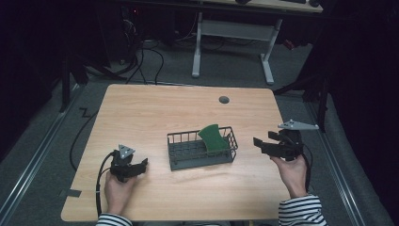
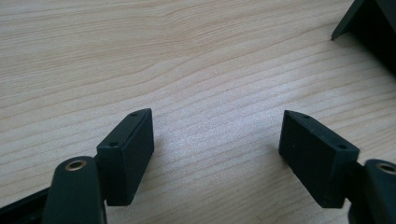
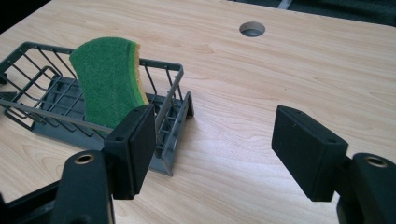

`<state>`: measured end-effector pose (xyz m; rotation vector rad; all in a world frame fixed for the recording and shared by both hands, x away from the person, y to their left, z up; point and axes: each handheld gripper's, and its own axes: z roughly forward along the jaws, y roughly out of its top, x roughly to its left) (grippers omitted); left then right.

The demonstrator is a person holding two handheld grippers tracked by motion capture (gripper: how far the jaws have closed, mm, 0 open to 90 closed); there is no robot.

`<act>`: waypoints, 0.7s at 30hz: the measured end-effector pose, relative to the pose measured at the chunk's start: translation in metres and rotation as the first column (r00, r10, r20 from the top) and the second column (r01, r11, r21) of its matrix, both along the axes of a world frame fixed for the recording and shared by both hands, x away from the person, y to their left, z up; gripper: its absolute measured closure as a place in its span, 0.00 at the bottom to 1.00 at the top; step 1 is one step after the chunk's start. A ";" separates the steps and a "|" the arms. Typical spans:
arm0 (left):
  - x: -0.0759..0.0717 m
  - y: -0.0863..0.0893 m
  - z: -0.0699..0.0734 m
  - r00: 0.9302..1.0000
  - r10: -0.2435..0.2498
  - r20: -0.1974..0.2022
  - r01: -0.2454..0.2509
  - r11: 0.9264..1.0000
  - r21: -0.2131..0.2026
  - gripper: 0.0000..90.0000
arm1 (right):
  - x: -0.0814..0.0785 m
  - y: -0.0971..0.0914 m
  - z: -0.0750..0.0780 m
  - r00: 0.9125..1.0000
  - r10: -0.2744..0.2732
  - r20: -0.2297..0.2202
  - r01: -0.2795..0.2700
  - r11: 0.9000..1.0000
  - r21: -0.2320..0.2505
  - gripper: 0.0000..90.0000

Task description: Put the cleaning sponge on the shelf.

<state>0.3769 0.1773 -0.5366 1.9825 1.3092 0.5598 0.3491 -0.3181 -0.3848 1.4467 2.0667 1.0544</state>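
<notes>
Right of basket [image 1: 202, 151], right gripper [image 1: 263, 145] fingers spread, empty, near bench [image 1: 155, 108] edge. Sponge [image 1: 212, 137] upright inside basket. Left of basket, left gripper [image 1: 141, 165] fingers spread over bare wood.

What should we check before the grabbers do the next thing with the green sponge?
1. Sponge inside the wire basket, leaning on its wall: ok.
2. Right gripper open, nothing between its jaws: ok.
3. Left gripper open over bare table: ok.
4. Both grippers apart from the basket: ok.
5. Sponge wet or dry: cannot tell.
</notes>
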 end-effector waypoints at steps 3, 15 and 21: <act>0.000 0.000 0.000 1.000 0.000 0.000 0.000 1.000 0.000 0.30 | -0.005 -0.006 -0.002 1.000 -0.009 0.004 0.009 1.000 0.013 0.35; 0.000 0.000 0.000 1.000 0.000 0.000 0.000 1.000 0.000 0.30 | -0.022 -0.026 -0.023 0.999 -0.050 0.010 0.050 0.998 0.044 0.37; 0.000 0.000 0.000 1.000 0.000 0.000 0.000 1.000 0.001 0.30 | -0.028 -0.033 -0.038 0.998 -0.070 0.003 0.070 0.995 0.065 0.38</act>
